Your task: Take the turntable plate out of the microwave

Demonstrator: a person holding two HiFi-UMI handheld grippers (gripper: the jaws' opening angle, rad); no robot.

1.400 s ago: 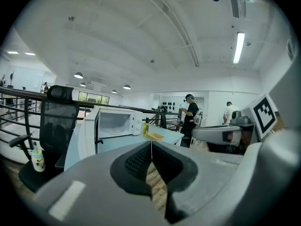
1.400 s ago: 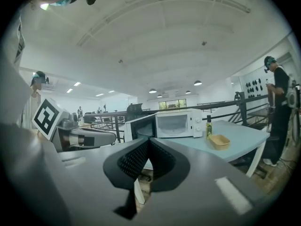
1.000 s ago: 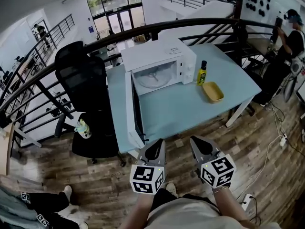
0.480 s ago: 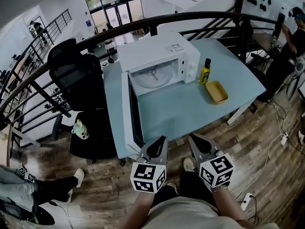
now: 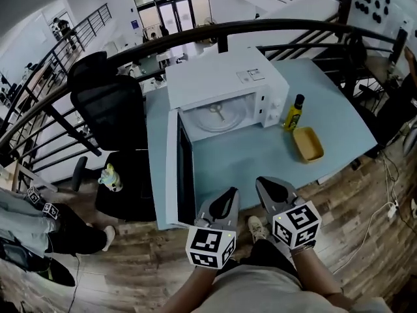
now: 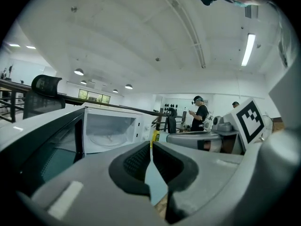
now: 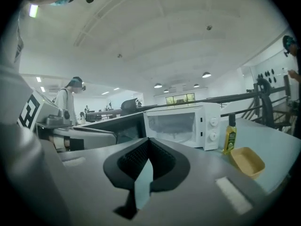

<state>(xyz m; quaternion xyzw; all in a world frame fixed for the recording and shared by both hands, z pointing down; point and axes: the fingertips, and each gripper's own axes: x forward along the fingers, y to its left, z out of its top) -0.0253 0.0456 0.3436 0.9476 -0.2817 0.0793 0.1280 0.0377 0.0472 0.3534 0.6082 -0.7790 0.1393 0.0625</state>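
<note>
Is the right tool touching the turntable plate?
Apart. Head view: the right tool is at the table edge; the turntable plate lies far off inside the microwave.

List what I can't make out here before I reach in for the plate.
- Plate: in the head view its far part is hidden under the microwave's top. In the left gripper view its rim blurs into the white cavity.
- Bottle: in the left gripper view only a yellow sliver shows behind the left gripper. The label is too small in every view.
- Dials: their settings are too small to read.
</note>
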